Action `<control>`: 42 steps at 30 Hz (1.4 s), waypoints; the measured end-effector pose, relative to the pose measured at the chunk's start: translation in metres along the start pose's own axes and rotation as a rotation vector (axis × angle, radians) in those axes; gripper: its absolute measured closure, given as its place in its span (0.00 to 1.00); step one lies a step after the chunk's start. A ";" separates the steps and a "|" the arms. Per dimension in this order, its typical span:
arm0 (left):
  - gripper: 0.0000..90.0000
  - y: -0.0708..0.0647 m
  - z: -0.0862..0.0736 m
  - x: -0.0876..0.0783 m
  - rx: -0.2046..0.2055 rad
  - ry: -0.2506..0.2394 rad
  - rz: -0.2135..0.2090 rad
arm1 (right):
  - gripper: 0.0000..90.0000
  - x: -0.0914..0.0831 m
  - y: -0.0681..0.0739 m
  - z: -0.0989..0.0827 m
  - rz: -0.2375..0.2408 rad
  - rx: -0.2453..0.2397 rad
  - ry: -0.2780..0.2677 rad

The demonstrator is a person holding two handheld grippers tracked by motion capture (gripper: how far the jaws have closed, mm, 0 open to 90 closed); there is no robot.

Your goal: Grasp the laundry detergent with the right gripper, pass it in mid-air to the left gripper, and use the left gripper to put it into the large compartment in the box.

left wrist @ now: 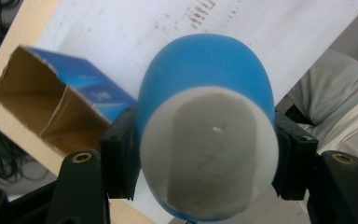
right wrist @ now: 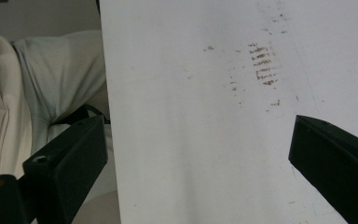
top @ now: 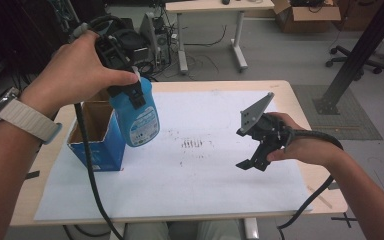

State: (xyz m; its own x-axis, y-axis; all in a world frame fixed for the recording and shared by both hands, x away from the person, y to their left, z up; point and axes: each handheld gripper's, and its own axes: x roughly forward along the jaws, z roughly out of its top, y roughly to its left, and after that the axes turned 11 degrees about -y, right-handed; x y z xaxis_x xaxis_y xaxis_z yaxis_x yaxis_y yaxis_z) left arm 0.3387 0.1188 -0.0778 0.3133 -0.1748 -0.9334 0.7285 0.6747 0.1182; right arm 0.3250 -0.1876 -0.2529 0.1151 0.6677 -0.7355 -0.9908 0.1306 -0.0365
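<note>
Looking down and forward from high above the pale wooden table (top: pixel 300 95); riding close behind each gripper's fingers, both aiming downward, sharing the smudged white paper sheet (top: pixel 205 170).

The blue smooth plastic bottle (top: pixel 141 116) has a matt white cap (left wrist: pixel 209 151). The open blue cardboard box (top: pixel 98 137) shows a raw brown interior. White matt paper sheet (top: pixel 205 175), smudged brown, covers the pale wooden bench (top: pixel 300 100). Black matt plastic fingers (right wrist: pixel 328 154).

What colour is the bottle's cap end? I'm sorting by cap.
White on the blue bottle; clearest in the left gripper view.
</note>
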 end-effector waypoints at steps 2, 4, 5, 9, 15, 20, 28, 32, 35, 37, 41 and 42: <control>0.42 0.004 0.000 -0.002 -0.034 0.000 0.011 | 0.05 0.000 0.001 -0.001 0.000 -0.001 -0.005; 0.42 0.008 -0.001 -0.004 -0.074 0.001 0.025 | 0.05 0.001 0.001 -0.002 0.002 -0.002 -0.001; 0.42 0.010 -0.001 -0.005 -0.088 0.003 0.031 | 0.05 0.001 0.002 -0.002 0.002 -0.001 0.001; 0.42 0.017 -0.004 -0.010 -0.147 -0.007 0.053 | 0.05 0.003 0.001 -0.005 0.004 0.004 0.005; 0.42 0.030 -0.007 -0.016 -0.230 -0.003 0.089 | 0.05 0.003 0.000 -0.007 0.005 0.007 0.002; 0.42 0.040 -0.010 -0.020 -0.287 0.004 0.114 | 0.05 0.003 -0.001 -0.008 0.008 0.013 0.011; 0.42 0.061 -0.021 -0.026 -0.402 0.008 0.161 | 0.06 0.003 -0.002 -0.008 0.016 0.012 0.030; 0.42 0.071 -0.026 -0.026 -0.450 0.004 0.180 | 0.06 0.003 -0.003 -0.007 0.020 0.010 0.035; 0.42 0.077 -0.029 -0.024 -0.479 0.011 0.196 | 0.06 0.004 -0.003 -0.007 0.027 0.006 0.037; 0.42 0.080 -0.030 -0.022 -0.497 0.018 0.216 | 0.06 0.004 -0.003 -0.007 0.026 0.009 0.050; 0.42 0.089 -0.033 -0.018 -0.542 0.017 0.234 | 0.06 0.003 -0.003 -0.008 0.027 0.011 0.061; 0.42 0.092 -0.035 -0.018 -0.555 0.013 0.236 | 0.06 0.003 -0.004 -0.008 0.026 0.011 0.061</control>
State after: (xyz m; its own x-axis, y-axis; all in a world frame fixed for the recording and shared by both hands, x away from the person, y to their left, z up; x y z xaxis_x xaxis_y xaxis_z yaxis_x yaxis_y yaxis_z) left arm 0.3790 0.2088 -0.0617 0.4174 0.0315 -0.9082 0.2121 0.9684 0.1311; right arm 0.3286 -0.1921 -0.2602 0.0841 0.6249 -0.7762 -0.9925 0.1222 -0.0092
